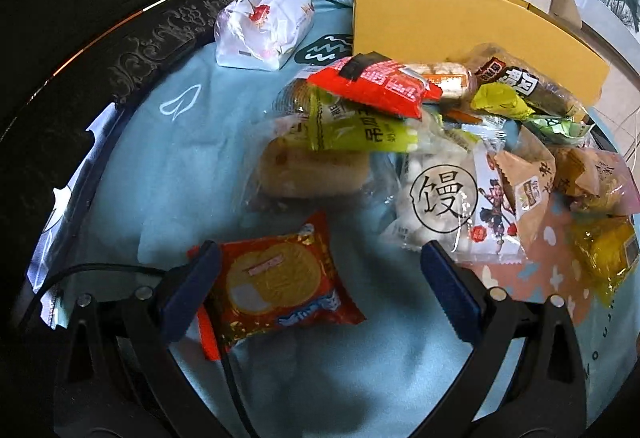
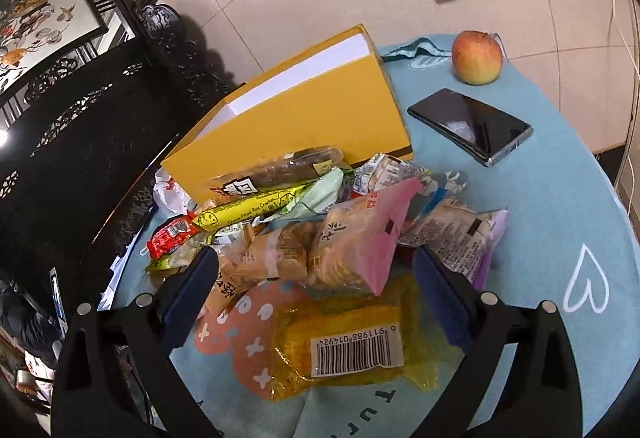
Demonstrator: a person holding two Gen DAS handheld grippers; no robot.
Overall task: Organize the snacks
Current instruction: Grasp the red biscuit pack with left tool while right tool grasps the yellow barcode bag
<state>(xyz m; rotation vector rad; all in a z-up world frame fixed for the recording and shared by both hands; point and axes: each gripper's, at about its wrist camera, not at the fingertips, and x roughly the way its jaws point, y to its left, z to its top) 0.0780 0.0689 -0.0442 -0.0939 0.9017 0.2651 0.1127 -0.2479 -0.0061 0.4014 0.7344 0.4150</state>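
Note:
A heap of wrapped snacks lies on a light blue cloth in front of a yellow box. My left gripper stands open just above the cloth, with a red cookie packet lying between its blue fingers, close to the left one. In the right wrist view the heap sits before the open yellow box. My right gripper is open over a yellow translucent packet with a barcode and a pink packet; neither is gripped.
A white tissue pack lies at the cloth's far left. An apple and a black phone rest on the cloth right of the box. Dark carved furniture borders the round table's left side; tiled floor lies beyond.

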